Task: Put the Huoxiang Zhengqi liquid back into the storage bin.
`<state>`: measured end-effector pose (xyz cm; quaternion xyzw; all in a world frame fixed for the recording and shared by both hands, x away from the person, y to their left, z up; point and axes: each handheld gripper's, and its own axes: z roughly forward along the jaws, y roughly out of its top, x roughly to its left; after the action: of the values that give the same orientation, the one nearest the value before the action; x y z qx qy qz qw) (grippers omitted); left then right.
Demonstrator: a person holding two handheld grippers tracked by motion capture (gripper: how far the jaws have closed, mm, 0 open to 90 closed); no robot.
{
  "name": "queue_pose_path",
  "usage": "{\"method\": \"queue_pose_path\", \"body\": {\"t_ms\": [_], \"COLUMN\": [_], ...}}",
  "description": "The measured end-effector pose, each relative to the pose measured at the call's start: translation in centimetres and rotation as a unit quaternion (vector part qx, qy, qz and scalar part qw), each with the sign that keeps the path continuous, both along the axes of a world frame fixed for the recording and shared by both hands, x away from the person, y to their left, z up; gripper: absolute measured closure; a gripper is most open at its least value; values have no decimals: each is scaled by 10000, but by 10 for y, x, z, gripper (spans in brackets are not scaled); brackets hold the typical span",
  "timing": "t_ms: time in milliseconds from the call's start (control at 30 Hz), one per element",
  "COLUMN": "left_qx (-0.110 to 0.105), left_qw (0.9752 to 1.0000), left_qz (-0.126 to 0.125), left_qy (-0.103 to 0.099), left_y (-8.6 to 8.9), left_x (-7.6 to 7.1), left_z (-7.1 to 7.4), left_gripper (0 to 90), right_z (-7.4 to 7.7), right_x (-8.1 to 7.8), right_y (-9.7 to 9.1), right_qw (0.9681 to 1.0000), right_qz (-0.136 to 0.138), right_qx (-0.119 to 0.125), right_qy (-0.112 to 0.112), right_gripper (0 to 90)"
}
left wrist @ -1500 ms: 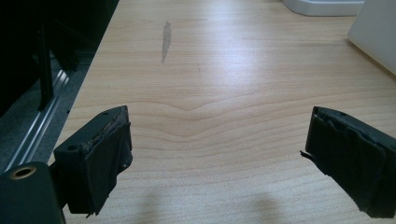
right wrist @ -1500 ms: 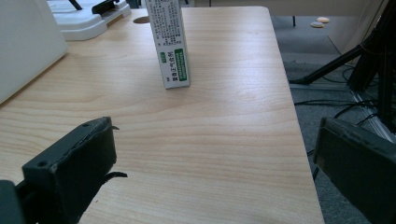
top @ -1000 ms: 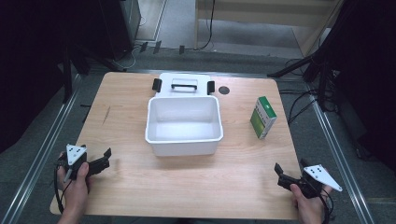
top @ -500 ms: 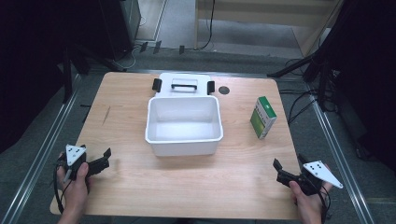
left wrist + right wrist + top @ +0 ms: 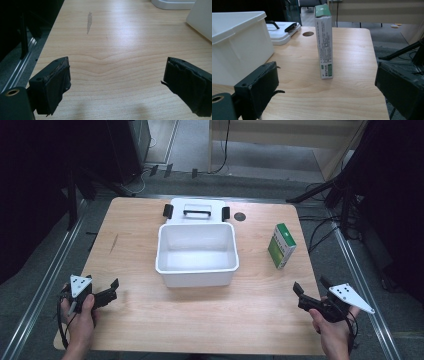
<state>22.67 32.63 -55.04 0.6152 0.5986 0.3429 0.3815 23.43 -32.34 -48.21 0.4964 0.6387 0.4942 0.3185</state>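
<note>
Hovering over the worktop's point(image 5: 150, 320) near edge on either side of the white tub point(image 5: 196, 254), both tools sit w/ nothing between their jaws. Left tool point(image 5: 114, 289), near-left of the tub: jaws spread wide apart, only bare wood grain between them in the left gripper view, tub's corner point(image 5: 201, 20) peeking in at the upper right. Right tool point(image 5: 310, 290), near-right of the tub: jaws also well apart, having just eased in a touch, nothing gripped, and it's lined up on the green-and-white carton point(image 5: 325, 42), which stands upright dead centre between the jaws in the right gripper view but well beyond them, no contact. From the high view the carton point(image 5: 281, 245) stands to the right of the tub, clear of it, approx. level w/ the tub's middle. Tub is empty, open side up, centre of the worktop. Its lid point(image 5: 196, 210) lies flat just behind the tub, touching or nearly so, handle up, black clips at both ends. Small dark round hole point(image 5: 240, 216) in the worktop just right of the lid. Each tool is held by a hand point(image 5: 80, 320) at the front edge, grey plates on top.
</note>
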Motion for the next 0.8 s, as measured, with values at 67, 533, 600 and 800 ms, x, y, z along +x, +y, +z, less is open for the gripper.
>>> {"method": "queue_pose_path", "body": {"t_ms": [67,533,600,800], "left_qx": [-6,-13,-15,-14], "left_qw": [10000,10000,10000,10000], "left_qz": [6,5,5,-1], "left_qy": [2,10,7,11], "left_y": [0,1,1,1], "left_x": [0,0,0,0], "left_z": [0,0,0,0], "left_gripper": [73,73,73,73], "right_z": [4,34,38,49], "right_x": [2,19,23,33], "right_y": [0,8,11,18], "right_qw": [10000,9998,9997,9995], "right_qz": [18,-20,-48,-14], "right_qx": [3,-156,-208,-298], "right_qy": [-12,-129,-115,-98], "right_gripper": [46,92,104,123]}}
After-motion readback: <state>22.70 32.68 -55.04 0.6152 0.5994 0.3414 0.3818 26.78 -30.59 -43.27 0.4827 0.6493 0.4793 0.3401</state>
